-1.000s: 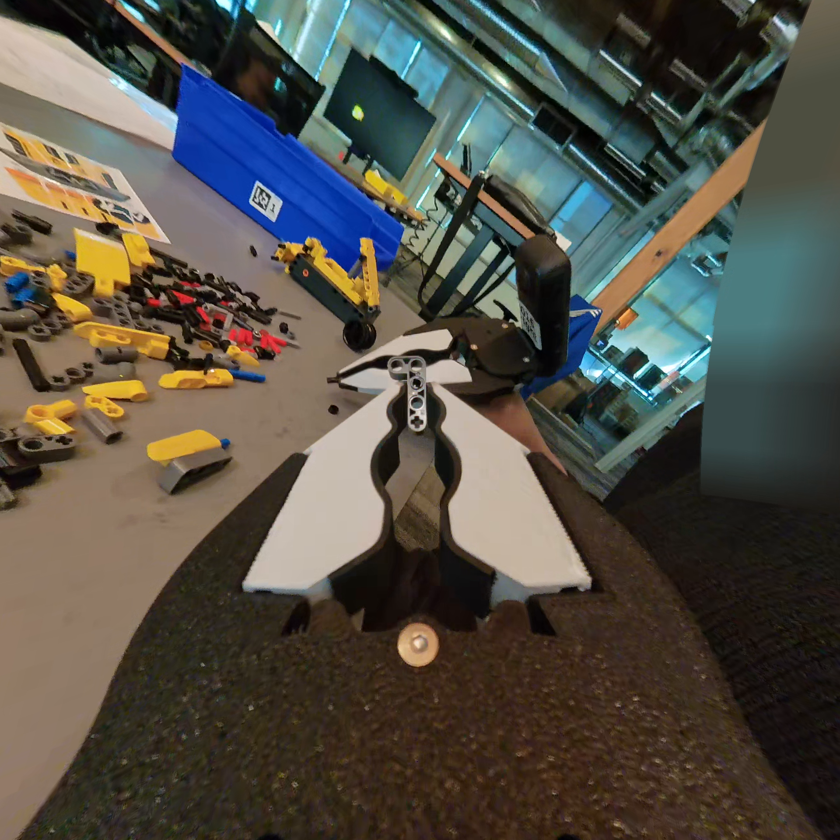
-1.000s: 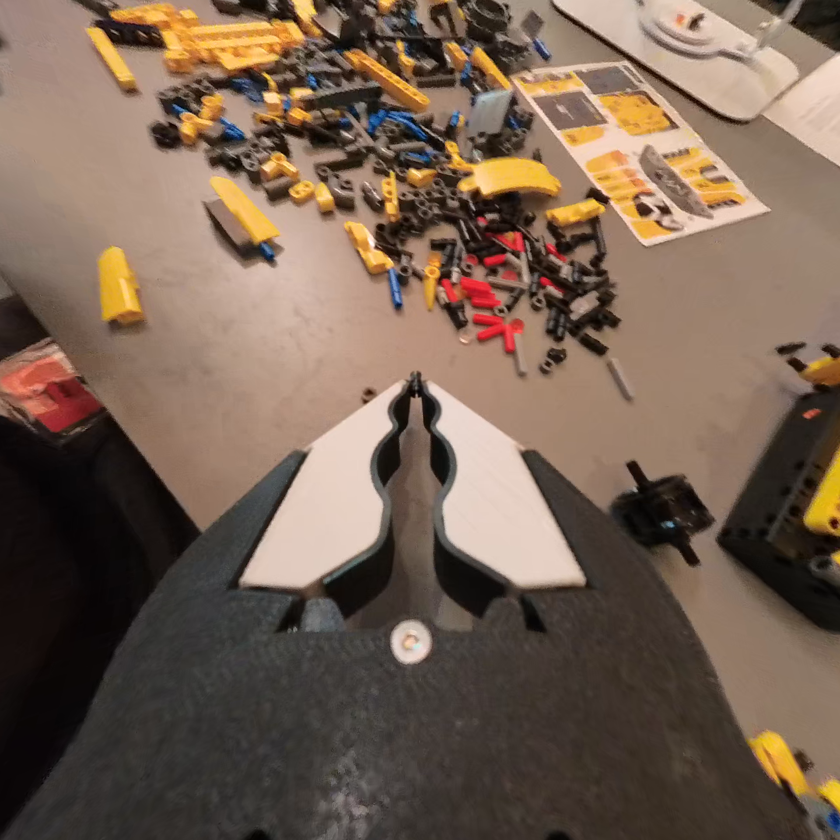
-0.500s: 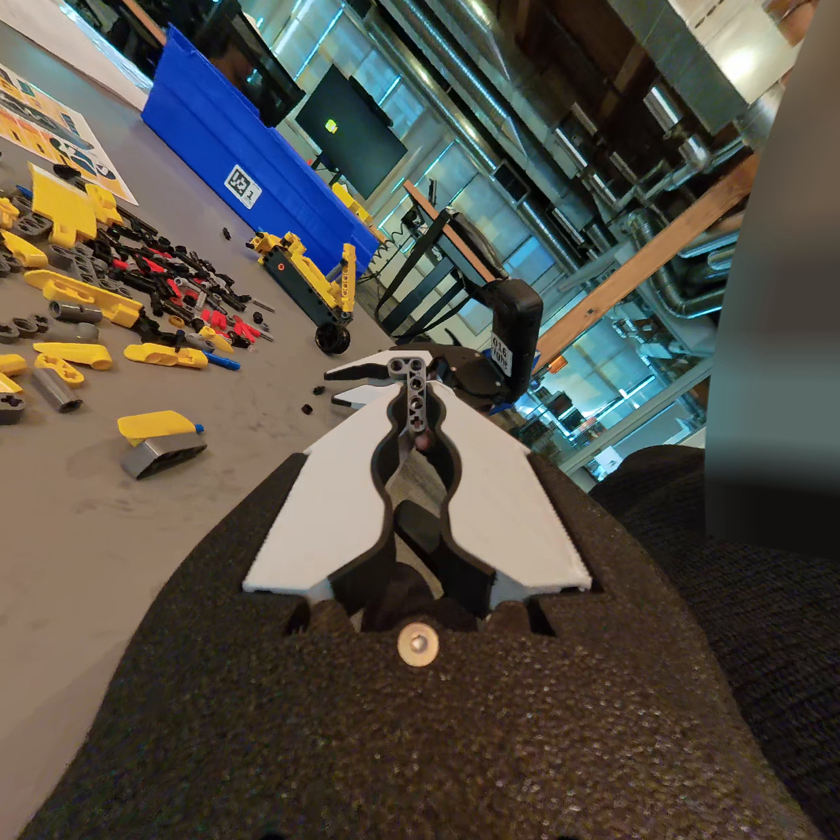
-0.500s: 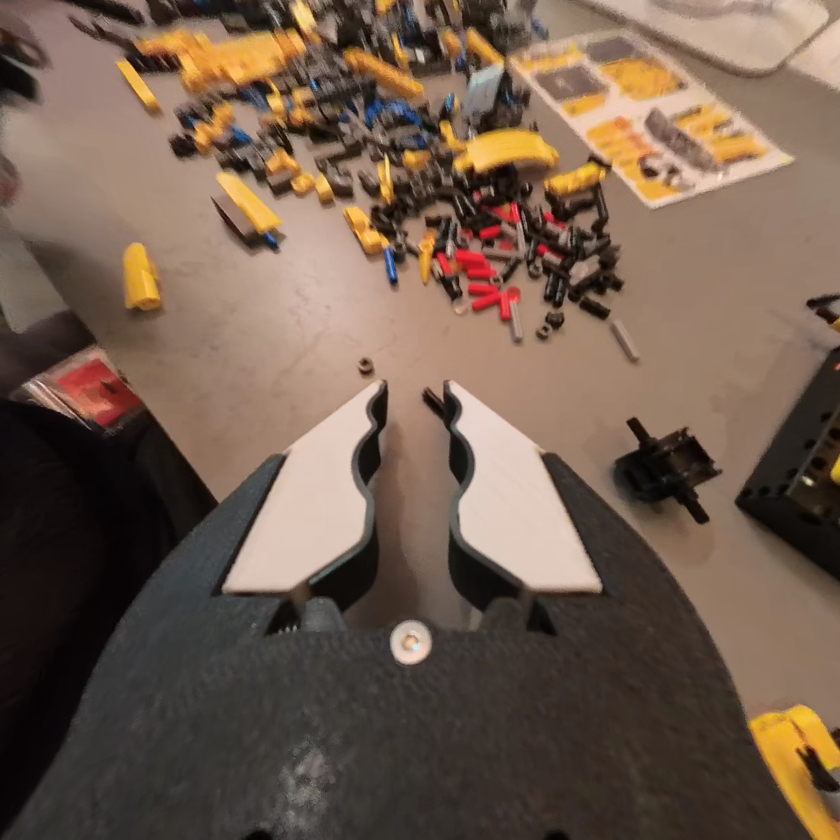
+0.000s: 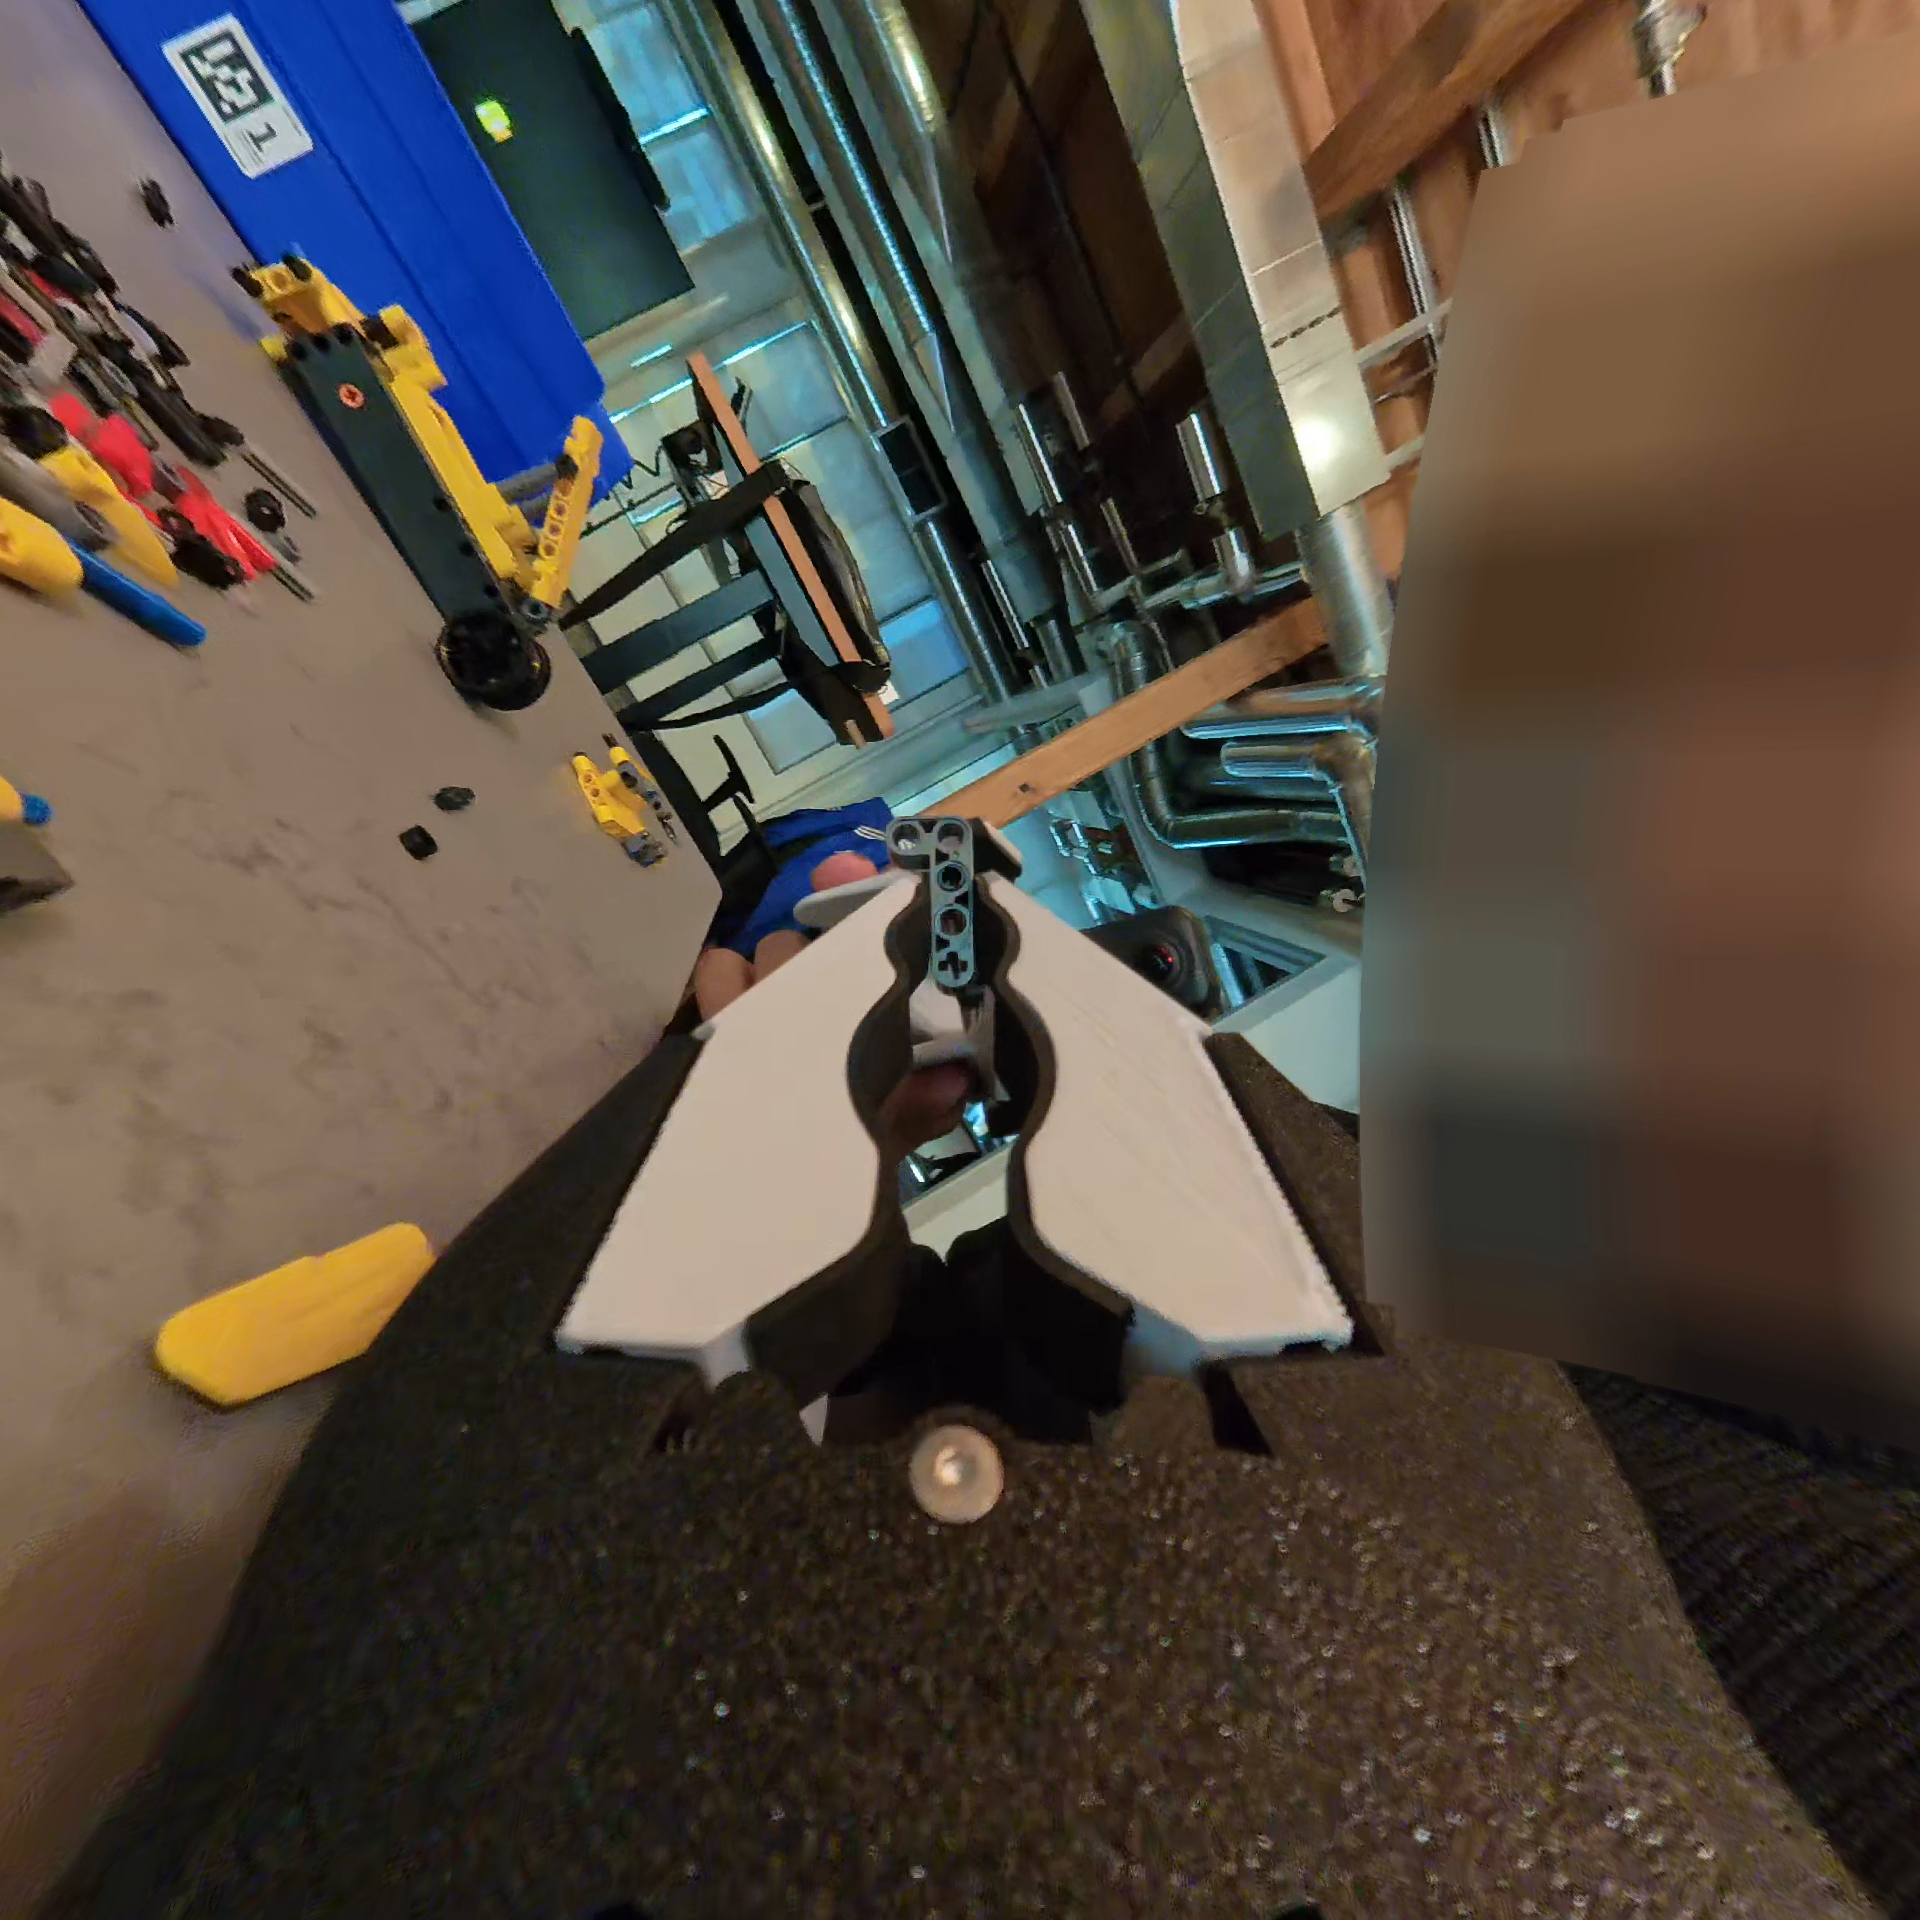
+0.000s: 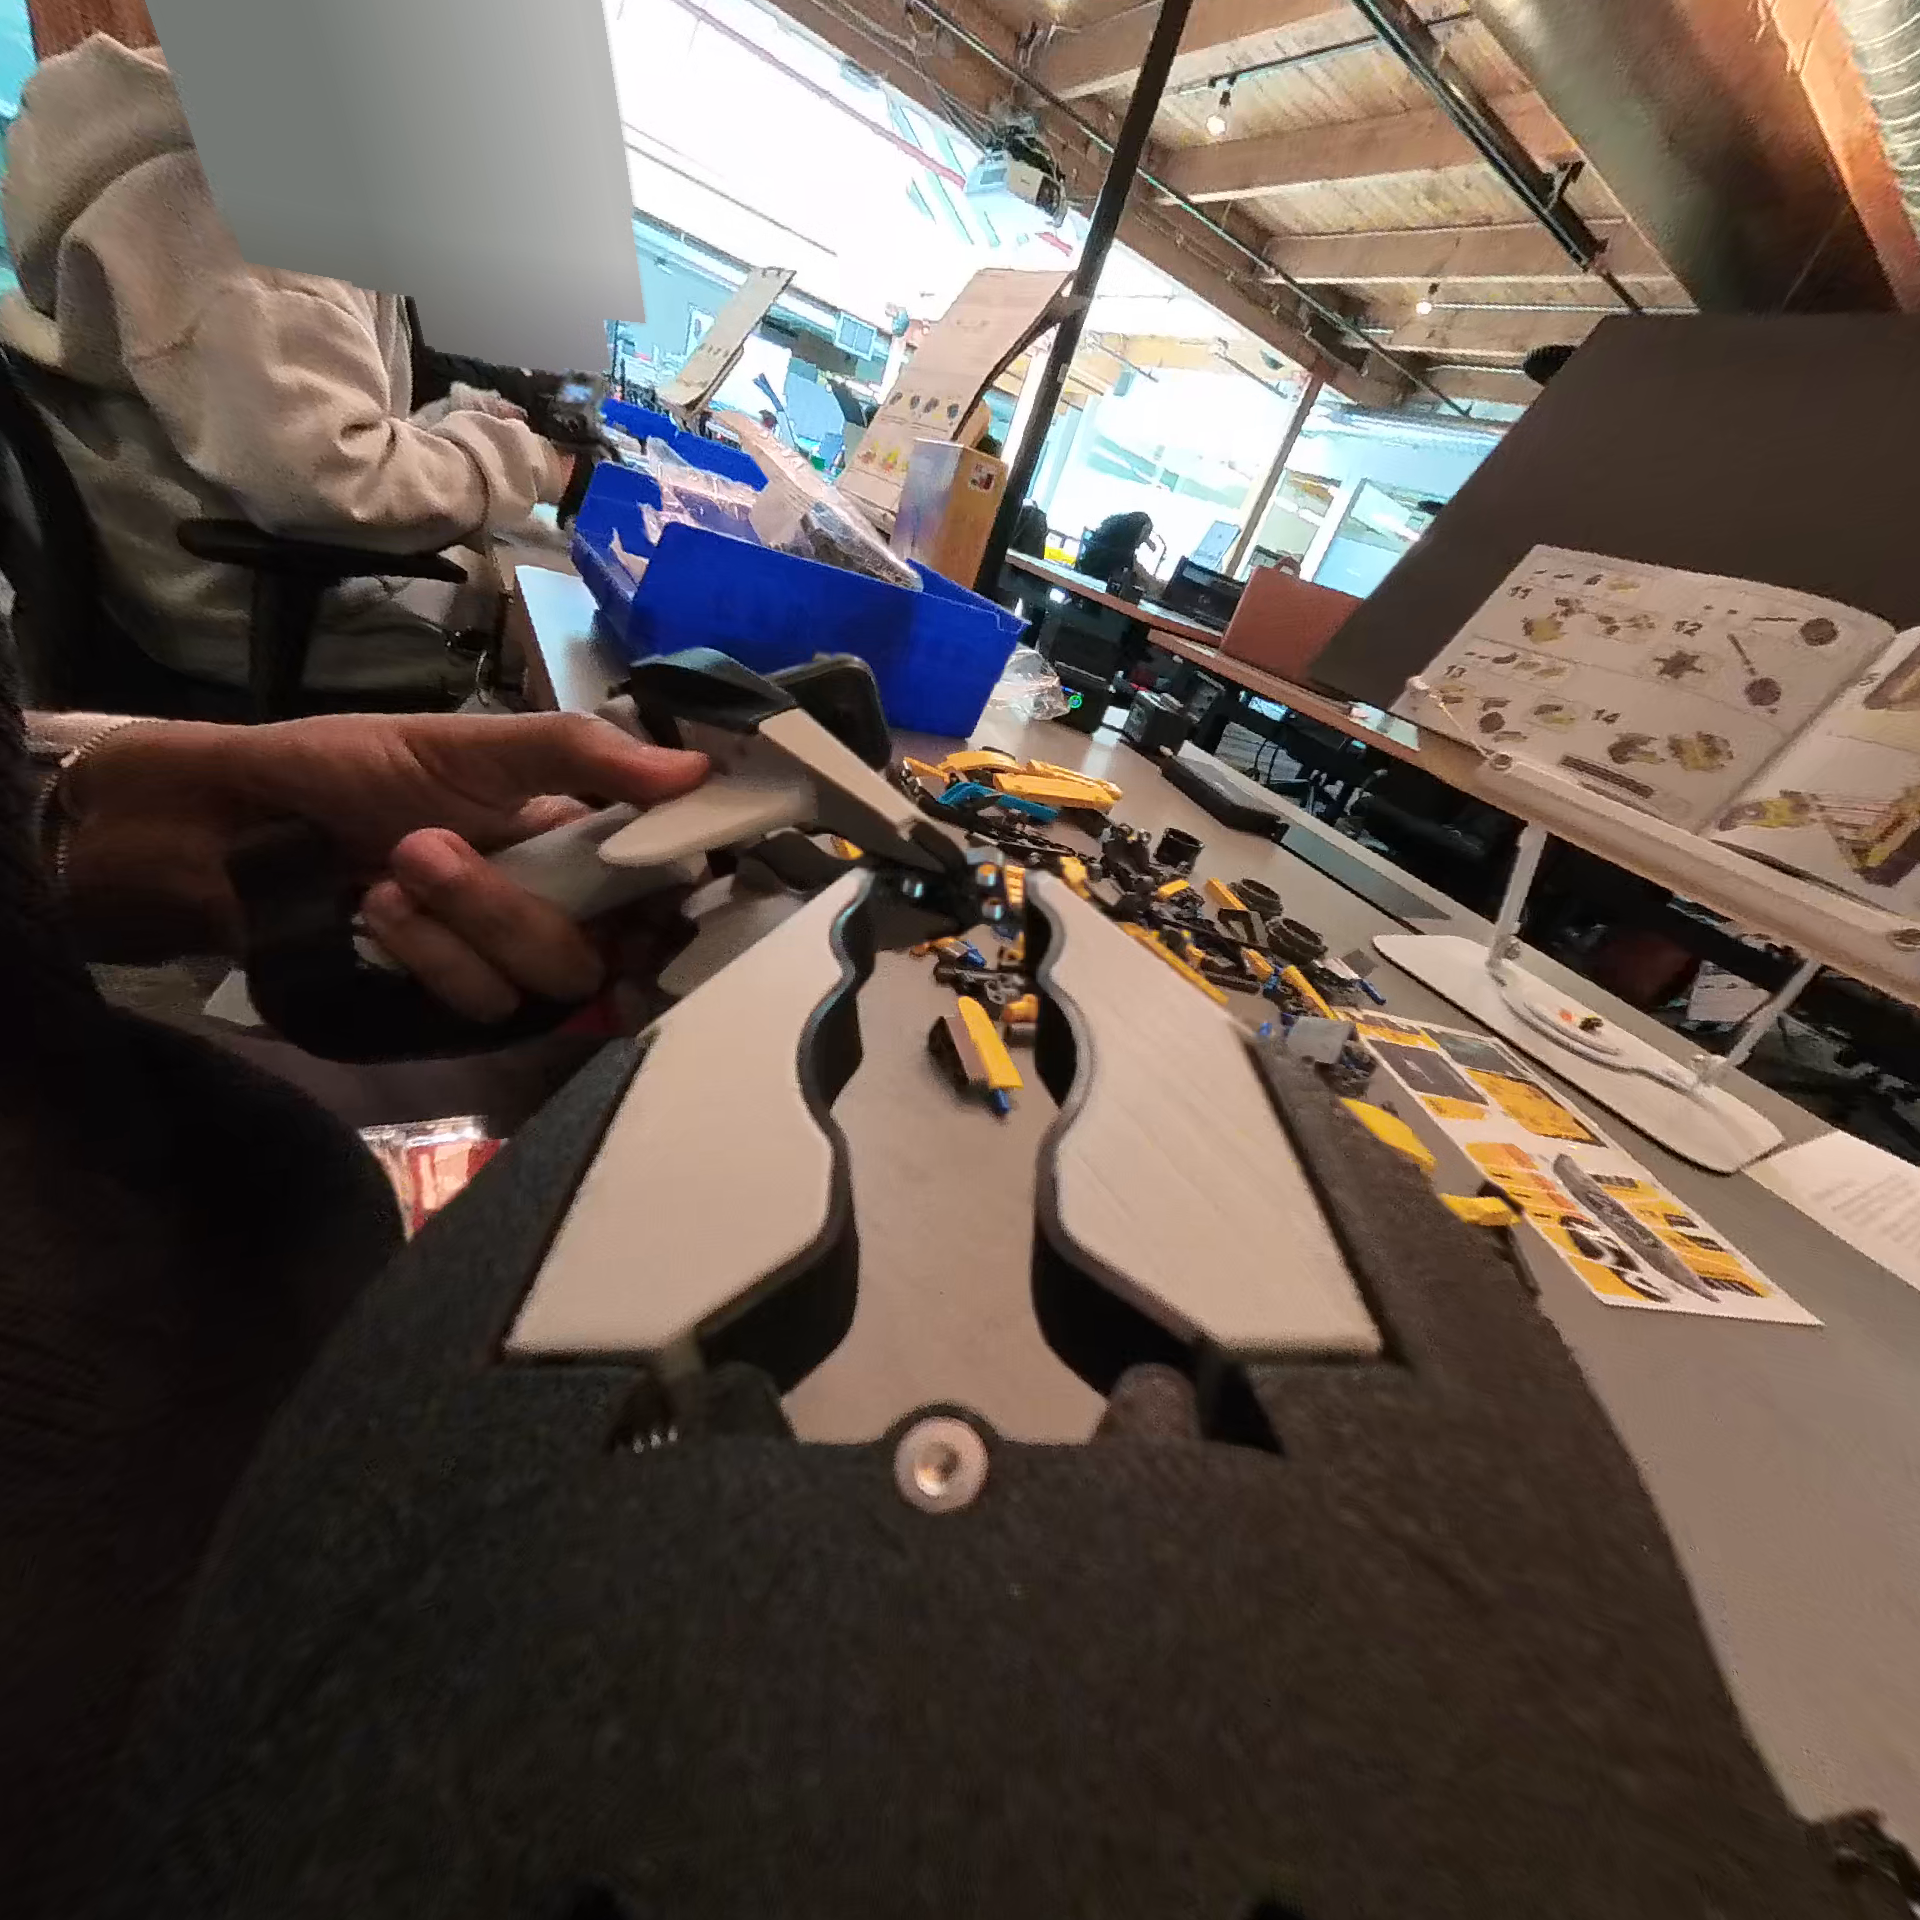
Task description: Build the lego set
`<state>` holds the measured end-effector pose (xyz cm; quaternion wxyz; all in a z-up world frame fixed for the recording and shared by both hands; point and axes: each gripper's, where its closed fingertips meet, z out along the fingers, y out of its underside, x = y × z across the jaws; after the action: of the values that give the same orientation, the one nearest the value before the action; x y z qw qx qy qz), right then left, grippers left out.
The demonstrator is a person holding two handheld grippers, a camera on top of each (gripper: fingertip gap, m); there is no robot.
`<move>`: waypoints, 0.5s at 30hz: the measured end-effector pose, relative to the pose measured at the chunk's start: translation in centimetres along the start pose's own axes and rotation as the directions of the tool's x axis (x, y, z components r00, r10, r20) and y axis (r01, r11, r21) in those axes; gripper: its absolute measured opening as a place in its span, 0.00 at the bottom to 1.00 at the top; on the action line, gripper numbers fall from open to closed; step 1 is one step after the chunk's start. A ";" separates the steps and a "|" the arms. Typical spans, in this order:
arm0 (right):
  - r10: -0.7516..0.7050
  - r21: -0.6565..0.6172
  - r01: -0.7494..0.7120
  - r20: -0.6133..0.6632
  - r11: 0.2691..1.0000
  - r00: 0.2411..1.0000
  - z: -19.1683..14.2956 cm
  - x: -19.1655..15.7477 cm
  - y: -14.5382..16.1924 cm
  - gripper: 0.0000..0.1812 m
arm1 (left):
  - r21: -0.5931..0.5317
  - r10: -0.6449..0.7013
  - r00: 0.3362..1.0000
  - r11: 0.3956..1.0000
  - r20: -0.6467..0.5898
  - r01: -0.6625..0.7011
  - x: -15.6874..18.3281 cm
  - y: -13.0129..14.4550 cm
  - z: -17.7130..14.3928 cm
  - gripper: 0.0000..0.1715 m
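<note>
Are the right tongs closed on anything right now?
No, the right tongs stand open with a clear gap, the grey table showing between them.

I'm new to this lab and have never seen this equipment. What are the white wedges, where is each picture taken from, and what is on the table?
No robot arm here: a person holds a hand-operated gripper in each hand. The white wedges are each gripper's two fingers, and a camera on each gripper looks forward along them.

In the left wrist view, the left gripper is shut on a small grey L-shaped beam with holes, raised off the grey table. Beyond it lie loose plastic building parts and a half-built black and yellow model in front of a blue bin.

In the right wrist view, the right gripper is open and holds nothing. The other gripper, held in the person's hand, reaches in from the left, its tip between the open fingers. Behind are the scattered parts, a printed sheet, and an instruction booklet on a stand.
</note>
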<state>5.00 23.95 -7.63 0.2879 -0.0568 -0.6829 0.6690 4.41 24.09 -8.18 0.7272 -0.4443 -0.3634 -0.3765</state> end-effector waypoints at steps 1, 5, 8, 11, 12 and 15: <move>-0.005 -0.009 0.005 0.001 1.000 1.000 0.1 -0.1 0.2 0.14 | -0.002 -0.011 1.000 1.000 -0.012 0.011 0.1 0.1 0.2 0.04; -0.054 -0.030 0.053 -0.014 0.998 0.998 0.4 -0.4 0.4 0.09 | -0.012 -0.039 0.998 0.999 -0.048 0.038 0.6 0.7 0.7 0.04; -0.086 -0.024 0.084 -0.052 0.996 0.995 0.3 0.0 0.3 0.03 | -0.014 -0.049 0.997 0.999 -0.061 0.049 0.7 0.9 0.8 0.04; -0.101 -0.027 0.100 -0.061 0.995 0.993 0.1 0.0 0.2 0.02 | -0.017 -0.044 0.997 0.999 -0.060 0.043 0.6 1.0 0.8 0.04; -0.100 -0.023 0.099 -0.068 0.995 0.993 0.0 0.1 0.1 0.02 | -0.011 -0.040 0.997 0.999 -0.062 0.039 0.6 0.9 0.8 0.04; -0.086 -0.018 0.085 -0.063 0.996 0.994 -0.1 0.2 0.1 0.01 | -0.005 -0.035 0.998 0.999 -0.058 0.035 0.5 0.7 0.4 0.04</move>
<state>4.86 24.15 -7.66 0.3376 -0.0509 -0.6801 0.6487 5.20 24.61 -7.85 0.7299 -0.4282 -0.3490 -0.4026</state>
